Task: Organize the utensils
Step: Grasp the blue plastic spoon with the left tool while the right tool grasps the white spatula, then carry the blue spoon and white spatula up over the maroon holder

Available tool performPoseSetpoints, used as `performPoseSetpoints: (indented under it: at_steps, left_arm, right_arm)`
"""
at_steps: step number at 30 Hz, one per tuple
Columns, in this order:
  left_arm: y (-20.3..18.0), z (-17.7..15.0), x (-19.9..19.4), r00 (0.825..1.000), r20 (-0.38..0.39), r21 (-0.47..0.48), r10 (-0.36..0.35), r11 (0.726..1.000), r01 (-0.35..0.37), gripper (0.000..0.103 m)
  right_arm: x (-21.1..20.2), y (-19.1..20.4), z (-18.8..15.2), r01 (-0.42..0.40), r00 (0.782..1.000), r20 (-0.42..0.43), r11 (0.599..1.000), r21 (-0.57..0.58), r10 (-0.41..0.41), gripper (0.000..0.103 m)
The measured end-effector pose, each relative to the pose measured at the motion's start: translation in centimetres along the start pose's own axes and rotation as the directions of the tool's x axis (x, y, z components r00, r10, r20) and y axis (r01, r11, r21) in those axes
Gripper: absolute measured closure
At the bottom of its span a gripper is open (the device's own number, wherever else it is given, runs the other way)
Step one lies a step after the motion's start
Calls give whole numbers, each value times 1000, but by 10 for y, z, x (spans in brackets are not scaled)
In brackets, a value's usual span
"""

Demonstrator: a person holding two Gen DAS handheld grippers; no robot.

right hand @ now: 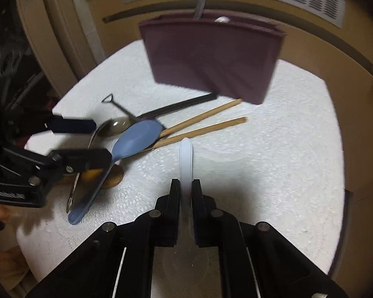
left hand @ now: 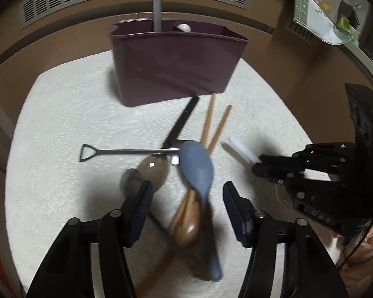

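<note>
Right tool (right hand: pixel 185 188) clamps white spoon (right hand: pixel 186 159); left tool (left hand: pixel 186 198) gapes over piled blue spoon (left hand: pixel 197 166).

Right gripper (right hand: pixel 185 186) clamps white spoon (right hand: pixel 186 159); maroon caddy (right hand: pixel 211 54) beyond.

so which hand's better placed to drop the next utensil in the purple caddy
Right. The right gripper is already shut on the white spoon, pointing toward the purple caddy. The left gripper is open, empty, over the blue spoon.
</note>
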State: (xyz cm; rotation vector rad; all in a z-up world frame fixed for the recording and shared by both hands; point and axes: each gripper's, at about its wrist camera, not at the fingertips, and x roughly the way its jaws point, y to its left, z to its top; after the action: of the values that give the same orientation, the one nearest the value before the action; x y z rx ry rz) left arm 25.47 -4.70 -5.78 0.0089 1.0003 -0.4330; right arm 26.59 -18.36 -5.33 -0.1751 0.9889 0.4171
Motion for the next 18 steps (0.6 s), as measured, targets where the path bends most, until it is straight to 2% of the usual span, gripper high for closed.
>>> performPoseSetpoints:
  at_steps: [2, 7, 8, 9, 12, 16, 18]
  left_arm:
    - [-9, 6, 10, 1000, -15, -1, -8, 1000, 8, 57]
    - [-17, 20, 40, 995, -97, -4, 37, 999, -37, 57]
    - [-19, 22, 43, 995, -88, 3, 55, 998, -55, 60]
    - [-20, 23, 43, 994, -81, 10, 67, 998, -66, 68]
    - [-15, 21, 37, 996, -44, -13, 75, 997, -75, 69]
    - [-16, 7, 2, 994, 67, -13, 87, 996, -86, 69]
    - [-17, -1, -26, 986, 145, -20, 82, 997, -80, 69]
  right_arm:
    - [-12, -10, -3, 6, 999, 33, 999, 33, -7, 95]
    - [-26, -25, -12, -8, 998, 71, 995, 97, 1, 95]
    - [-27, -26, -13, -7, 997, 73, 995, 102, -1, 95]
    - [-28, -26, -14, -6, 997, 76, 994, 106, -2, 95]
    - [-32, -28, -16, -18, 996, 91, 993, 114, 8, 95]
    - [-41, -24, -16, -35, 993, 120, 993, 110, 22, 95]
    - [-46, -20, -16, -49, 990, 138, 993, 107, 34, 95]
